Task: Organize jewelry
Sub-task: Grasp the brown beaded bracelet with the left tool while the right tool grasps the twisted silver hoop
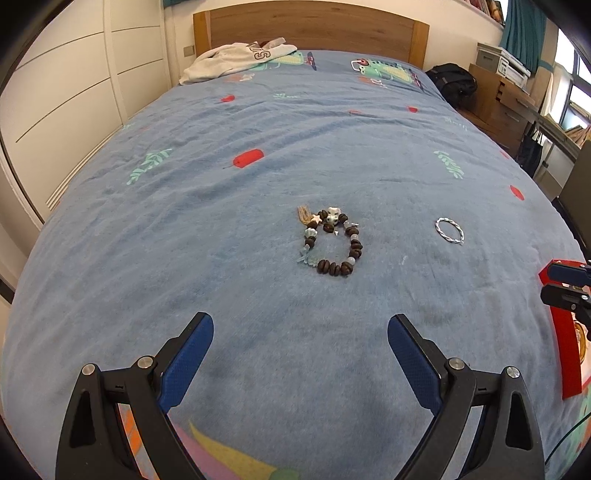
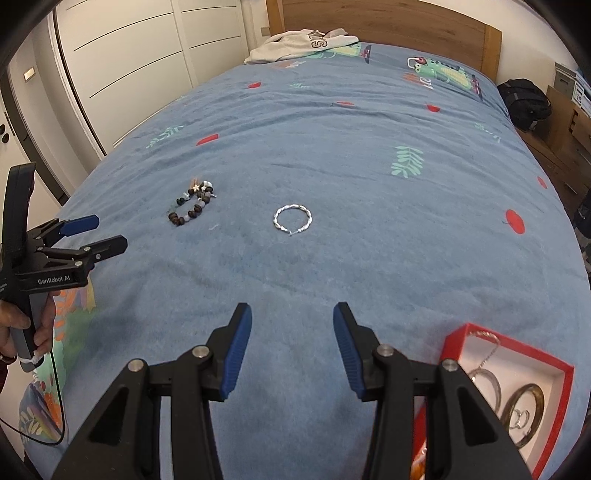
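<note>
A dark beaded bracelet (image 1: 332,242) with pale charms lies on the blue bedspread (image 1: 258,295), straight ahead of my open, empty left gripper (image 1: 300,332). A twisted silver bracelet (image 1: 449,230) lies to its right. In the right wrist view the silver bracelet (image 2: 292,218) lies ahead of my open, empty right gripper (image 2: 291,325), and the beaded bracelet (image 2: 192,205) is further left. A red box (image 2: 554,398) with a white lining holds several bangles and rings at the lower right. The left gripper (image 2: 96,232) shows at the left edge.
A grey sweatshirt (image 1: 240,59) lies by the wooden headboard (image 1: 310,26). White wardrobe doors (image 2: 140,55) stand left of the bed. A black backpack (image 1: 452,83) and wooden drawers (image 1: 506,107) stand to the right.
</note>
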{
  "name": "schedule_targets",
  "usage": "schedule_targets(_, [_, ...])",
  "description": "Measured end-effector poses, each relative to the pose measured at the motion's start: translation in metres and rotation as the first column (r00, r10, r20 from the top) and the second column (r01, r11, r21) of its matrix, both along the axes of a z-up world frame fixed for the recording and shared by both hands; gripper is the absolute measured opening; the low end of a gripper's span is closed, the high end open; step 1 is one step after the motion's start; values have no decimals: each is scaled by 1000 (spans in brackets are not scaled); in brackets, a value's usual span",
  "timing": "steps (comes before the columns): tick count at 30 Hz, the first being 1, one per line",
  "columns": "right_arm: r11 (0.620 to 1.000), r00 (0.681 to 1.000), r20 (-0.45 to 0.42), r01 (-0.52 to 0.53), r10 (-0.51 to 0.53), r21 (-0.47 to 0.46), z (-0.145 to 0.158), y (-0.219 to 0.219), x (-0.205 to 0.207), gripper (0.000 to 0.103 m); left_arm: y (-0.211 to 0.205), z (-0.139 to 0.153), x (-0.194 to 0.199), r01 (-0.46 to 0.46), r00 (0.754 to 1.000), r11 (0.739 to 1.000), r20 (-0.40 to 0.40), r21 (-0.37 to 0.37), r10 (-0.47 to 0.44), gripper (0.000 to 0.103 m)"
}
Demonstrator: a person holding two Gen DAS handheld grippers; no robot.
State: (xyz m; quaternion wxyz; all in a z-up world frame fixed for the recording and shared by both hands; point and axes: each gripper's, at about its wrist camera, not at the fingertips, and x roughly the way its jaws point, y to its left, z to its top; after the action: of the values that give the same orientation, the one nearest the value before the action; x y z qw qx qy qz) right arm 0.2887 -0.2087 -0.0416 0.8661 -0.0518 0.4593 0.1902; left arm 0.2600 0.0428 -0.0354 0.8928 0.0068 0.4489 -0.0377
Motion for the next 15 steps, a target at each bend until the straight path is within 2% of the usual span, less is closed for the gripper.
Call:
schedule_targets(7, [1000,1000,-12,12,-12,10,-16,13,29,45,-10,-19,27,19,1000,1000,-24,-15,-19,95])
schedule_targets(15, [999,999,-40,34,-34,6,-48,26,83,45,-23,-43,62,25,998,999,-56,-30,-27,95])
